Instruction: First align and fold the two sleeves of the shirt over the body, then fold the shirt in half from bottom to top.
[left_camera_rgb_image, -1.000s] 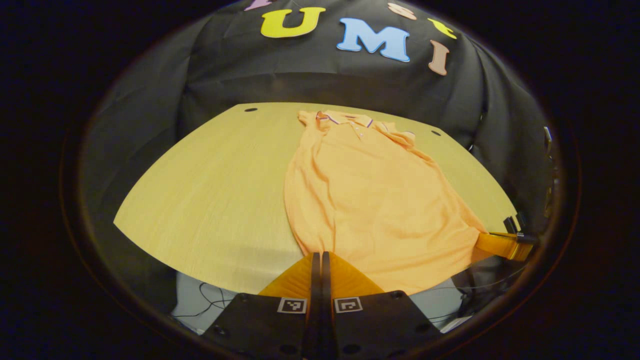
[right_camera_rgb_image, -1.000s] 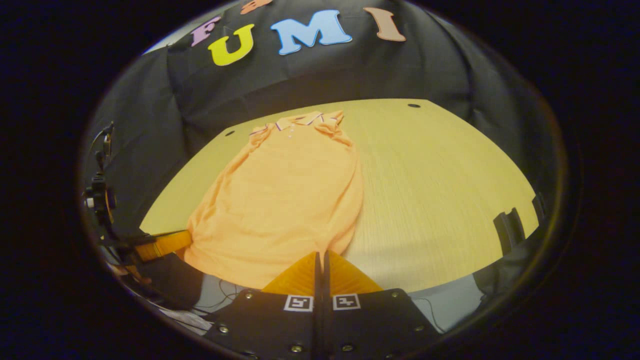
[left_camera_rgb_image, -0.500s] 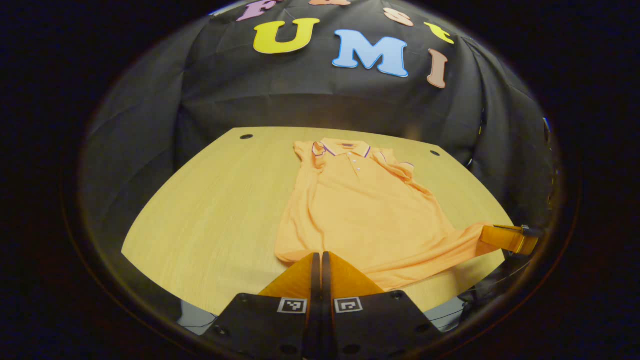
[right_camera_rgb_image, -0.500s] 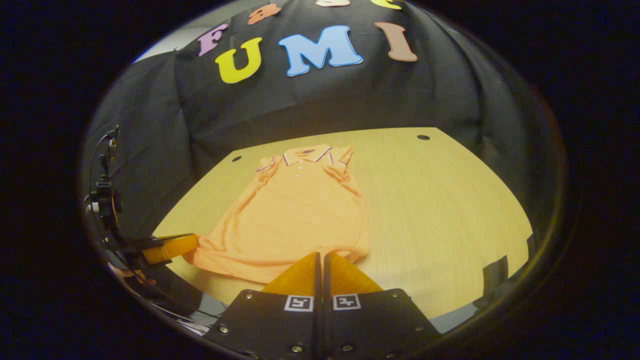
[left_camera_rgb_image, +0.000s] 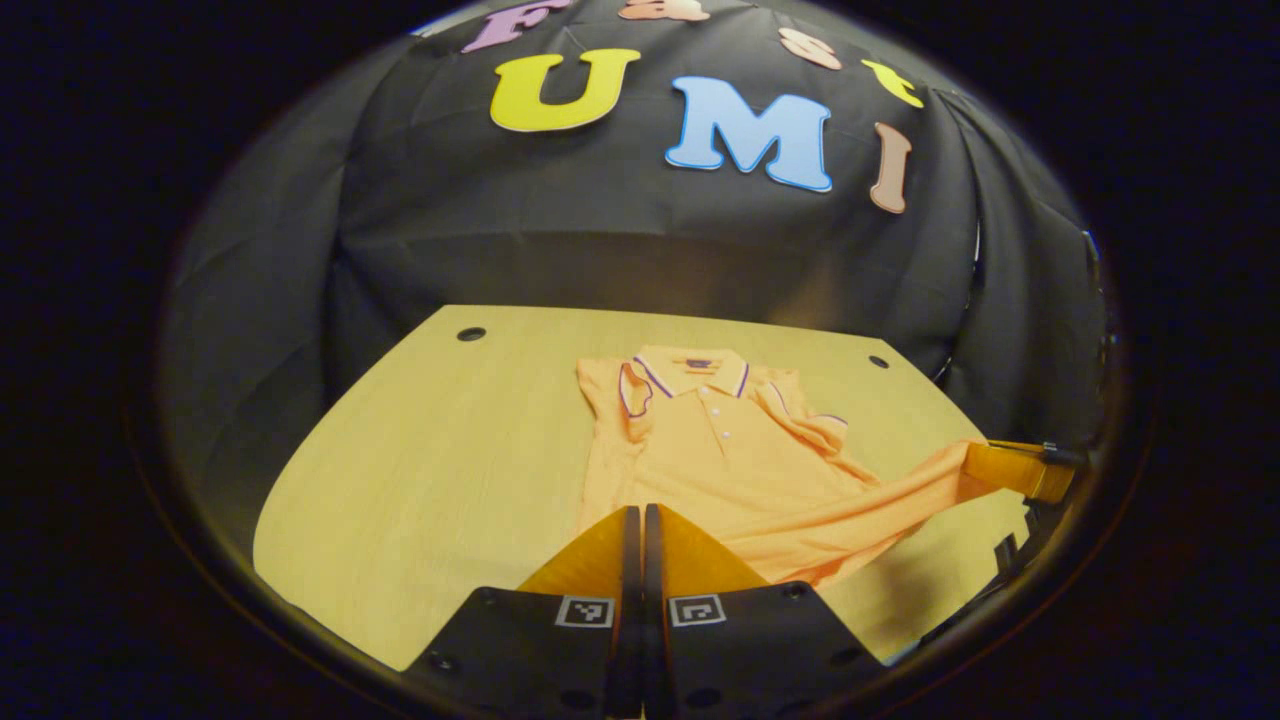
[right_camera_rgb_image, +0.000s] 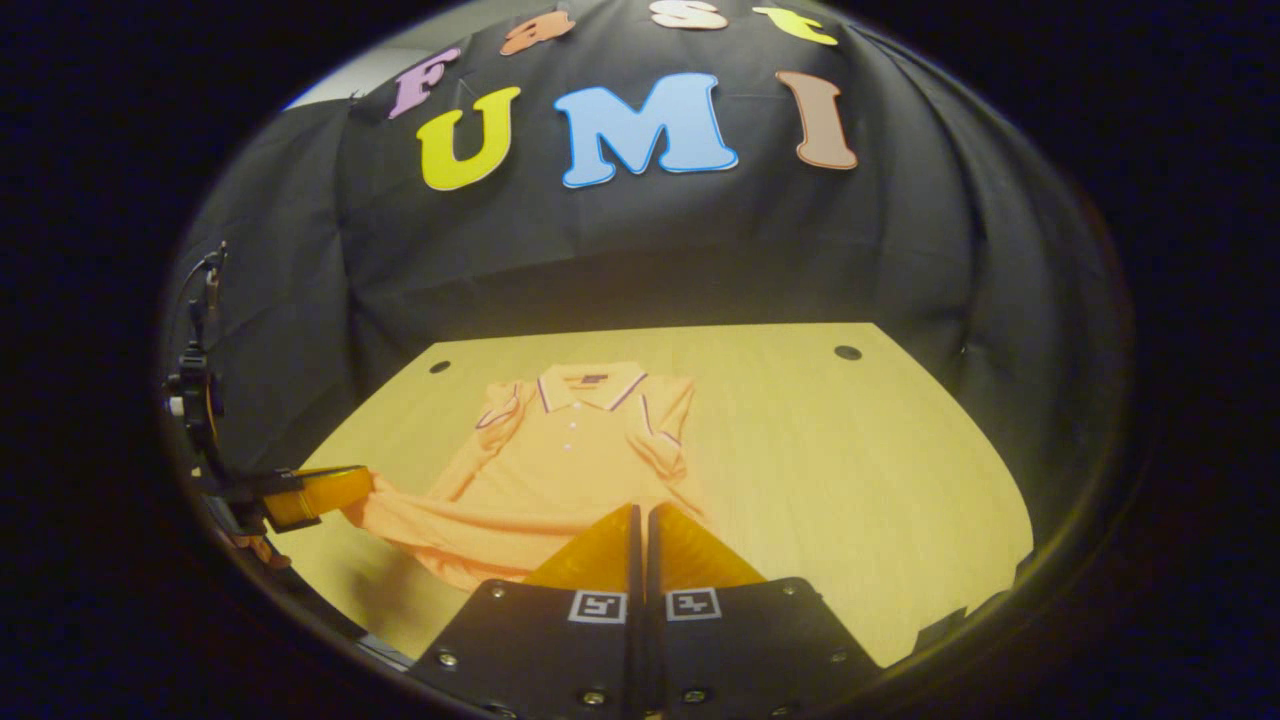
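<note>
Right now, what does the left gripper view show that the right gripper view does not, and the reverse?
Left gripper view: the right gripper seen from outside, at the right edge, pinching a raised hem corner of the shirt.
Right gripper view: the left gripper seen from outside, at the left edge, pinching the other hem corner, with a dark cabled fixture above it.
Shared: the shirt with its collar at the far side and the wooden table.

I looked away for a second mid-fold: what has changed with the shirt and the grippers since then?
Both grippers, shut on the hem, have carried it up off the table and toward the collar, so the shirt looks much shorter. The left gripper and right gripper each pinch a hem corner, and the cloth sags between them. Unchanged: sleeves folded in, collar end flat on the table.
</note>
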